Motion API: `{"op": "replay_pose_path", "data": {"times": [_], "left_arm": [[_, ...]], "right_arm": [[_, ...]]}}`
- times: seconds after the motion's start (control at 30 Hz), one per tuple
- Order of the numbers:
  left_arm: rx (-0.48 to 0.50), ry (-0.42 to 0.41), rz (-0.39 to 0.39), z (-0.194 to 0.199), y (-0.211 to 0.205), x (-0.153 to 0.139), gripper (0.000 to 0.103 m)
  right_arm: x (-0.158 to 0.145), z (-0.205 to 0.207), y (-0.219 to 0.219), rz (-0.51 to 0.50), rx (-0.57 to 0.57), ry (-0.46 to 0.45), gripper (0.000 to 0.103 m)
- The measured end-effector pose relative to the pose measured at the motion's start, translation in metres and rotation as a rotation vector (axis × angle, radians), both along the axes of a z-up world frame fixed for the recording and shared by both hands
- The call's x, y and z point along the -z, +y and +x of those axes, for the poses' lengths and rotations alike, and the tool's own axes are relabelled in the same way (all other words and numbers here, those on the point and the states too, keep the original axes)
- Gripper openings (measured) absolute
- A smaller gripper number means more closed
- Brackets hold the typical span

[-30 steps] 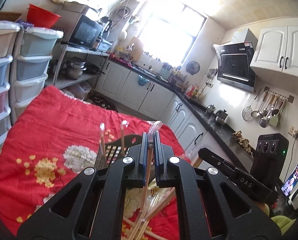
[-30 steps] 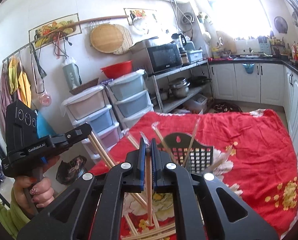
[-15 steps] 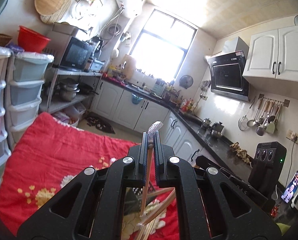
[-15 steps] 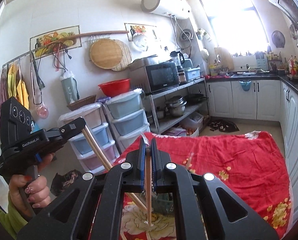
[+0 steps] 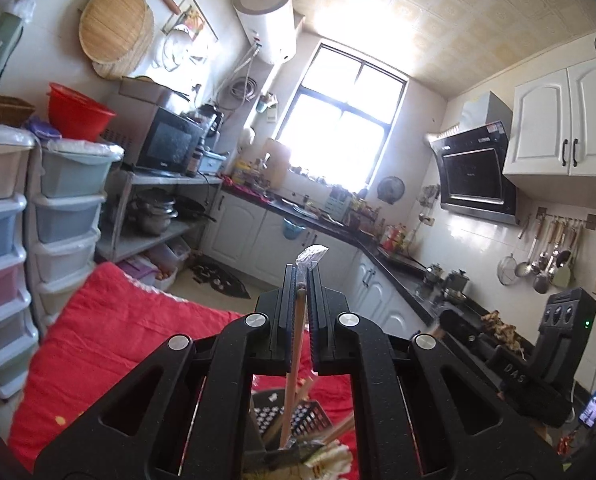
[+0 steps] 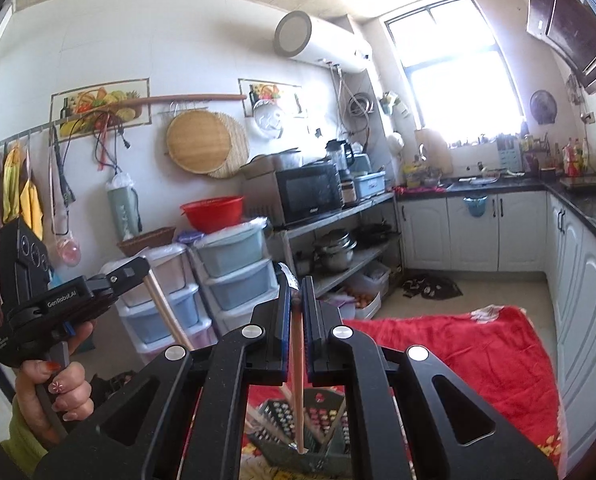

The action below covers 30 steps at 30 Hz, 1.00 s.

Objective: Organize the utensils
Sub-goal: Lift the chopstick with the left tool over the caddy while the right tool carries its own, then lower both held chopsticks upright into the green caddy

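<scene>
The left hand-held gripper point(image 5: 301, 280) is closed on a wooden chopstick point(image 5: 293, 356), pinched near its upper end between the blue-edged pads. A clear plastic wrapper point(image 5: 310, 257) sticks up past the fingertips. The stick is pale tan, thin and straight, and slants down to a dark perforated basket point(image 5: 294, 420) below the gripper. More chopsticks point(image 5: 337, 434) lean in that basket, some with pale wrapped ends.

The right hand-held gripper point(image 6: 297, 284) likewise clamps a chopstick point(image 6: 298, 384), light wood, held near its top with a scrap of clear wrapper at the tips. Its lower end reaches down into the basket point(image 6: 298, 436), seen here as a dark mesh bin directly under the gripper, on a red flowered cloth point(image 6: 465, 360) that covers the table.

In the right wrist view the left gripper point(image 6: 136, 274) appears off to the left, held by a hand point(image 6: 58, 388) with painted nails. Its black body reads "GenRobot.AI" in white. Its chopstick point(image 6: 166, 312) runs down and to the right from its tip.

In the left wrist view the right gripper's body point(image 5: 513, 364) lies to the right, marked "DAS" in pale letters, with a small green light on its rear block.

Any writing on the microwave point(image 6: 309, 196) ahead of the right gripper is too small to read.
</scene>
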<state>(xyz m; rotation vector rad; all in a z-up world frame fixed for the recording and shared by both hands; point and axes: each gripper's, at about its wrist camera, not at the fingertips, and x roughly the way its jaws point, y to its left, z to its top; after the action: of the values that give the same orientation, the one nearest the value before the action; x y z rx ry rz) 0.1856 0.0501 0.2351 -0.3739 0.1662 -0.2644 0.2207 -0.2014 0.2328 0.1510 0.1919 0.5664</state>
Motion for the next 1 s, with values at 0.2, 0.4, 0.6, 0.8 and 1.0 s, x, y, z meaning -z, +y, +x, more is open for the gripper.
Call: {"op": "replay_pose_path", "data": {"times": [0.2,0.4,0.6,0.8,1.0], "left_arm": [[-0.04,-0.008,0.016,0.008,0.004,-0.004,0.003],[-0.074,0.002,0.028,0.019,0.005,0.004,0.003],[-0.107,0.013,0.061,0.029,-0.001,0.018,0.003],[-0.12,0.032,0.069,0.037,-0.005,0.03,0.003],[-0.122,0.043,0.08,0.043,-0.009,0.041,0.003]], "right_arm": [[-0.005,0.01,-0.009,0.003,0.043,-0.017,0.006],[-0.003,0.022,-0.016,0.01,0.076,-0.022,0.006],[0.007,0.029,-0.017,0.004,0.098,-0.027,0.006],[0.02,0.036,-0.014,-0.012,0.111,-0.024,0.006],[0.035,0.045,-0.009,-0.032,0.12,-0.013,0.006]]}}
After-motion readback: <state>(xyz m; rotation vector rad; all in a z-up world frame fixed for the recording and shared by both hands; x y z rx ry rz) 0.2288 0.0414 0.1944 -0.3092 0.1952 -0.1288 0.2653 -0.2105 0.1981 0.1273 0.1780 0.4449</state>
